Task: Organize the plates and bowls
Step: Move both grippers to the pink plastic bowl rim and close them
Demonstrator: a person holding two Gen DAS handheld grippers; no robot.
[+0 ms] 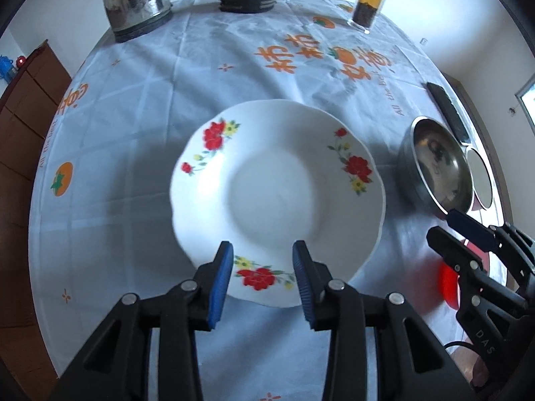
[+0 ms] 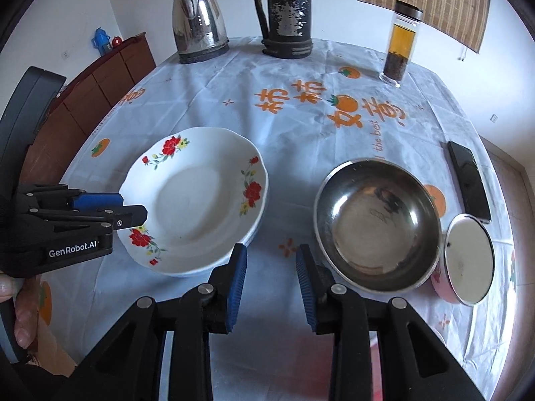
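A white plate with red flowers [image 1: 277,180] [image 2: 194,200] lies on the tablecloth [image 2: 214,100]; a second rim seems to show beneath it. My left gripper [image 1: 263,250] [image 2: 133,206] hangs open at the plate's near rim, its pads clear of the rim. A steel bowl [image 2: 376,224] [image 1: 438,167] stands to the right of the plate. My right gripper [image 2: 271,250] [image 1: 441,225] is open and holds nothing, over the cloth between plate and bowl. A pink bowl with a steel lid [image 2: 471,260] touches the steel bowl's right side.
At the table's far edge stand a steel kettle [image 2: 199,26], a dark flask [image 2: 287,13] and a glass tea bottle [image 2: 401,43]. A black phone [image 2: 468,180] lies at the right edge. A wooden cabinet [image 2: 100,80] is left of the table. A person's hand [image 2: 20,317] holds the left gripper.
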